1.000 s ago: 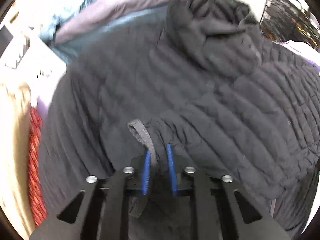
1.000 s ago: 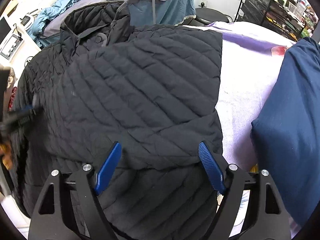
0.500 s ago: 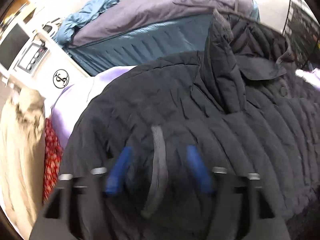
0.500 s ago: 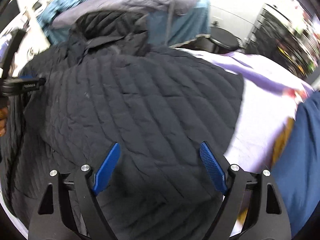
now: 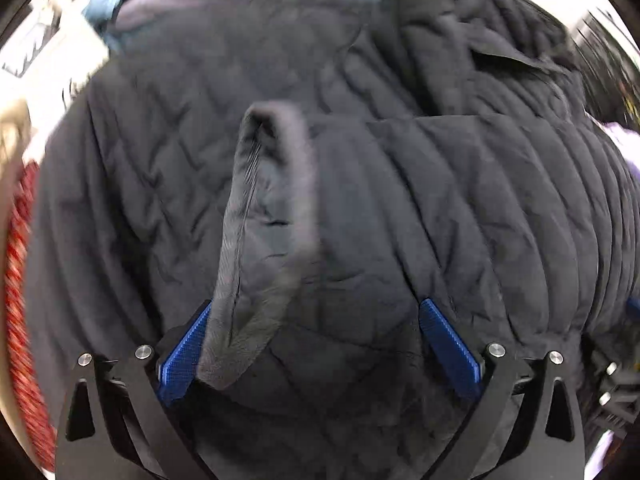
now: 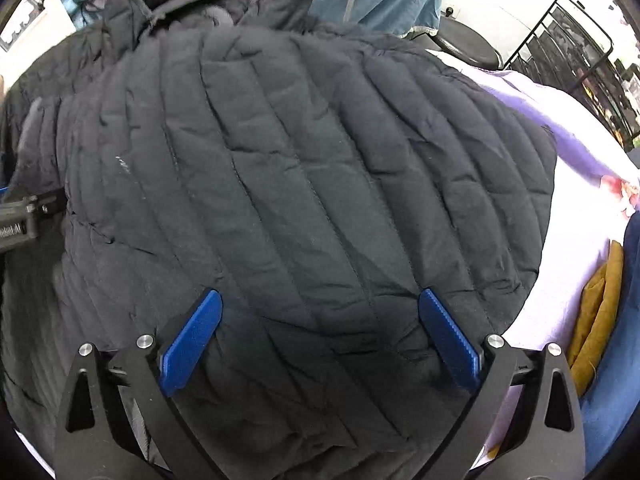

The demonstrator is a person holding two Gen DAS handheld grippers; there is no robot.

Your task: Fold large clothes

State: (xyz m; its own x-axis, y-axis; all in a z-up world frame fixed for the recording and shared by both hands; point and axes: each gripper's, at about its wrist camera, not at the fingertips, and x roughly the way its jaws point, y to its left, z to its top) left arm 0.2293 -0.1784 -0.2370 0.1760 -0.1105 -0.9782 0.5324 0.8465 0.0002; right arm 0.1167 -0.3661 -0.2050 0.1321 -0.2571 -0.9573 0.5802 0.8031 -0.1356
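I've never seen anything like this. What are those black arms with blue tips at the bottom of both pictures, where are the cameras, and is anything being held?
There is no robot here. A person holds a two-finger gripper in each hand, and each gripper carries a wide-angle camera that looks along its fingers. One picture comes from the left gripper, the other from the right gripper. The blue tips are the finger pads.

Both look down on a black quilted jacket spread over a lilac sheet. The jacket is being folded. Other clothes lie around it: a blue garment and a mustard one.

Nothing is held now. Both grippers have just been opening and stand wide. The jacket's grey cuff lies loose between the left gripper's pads, close by one of them.
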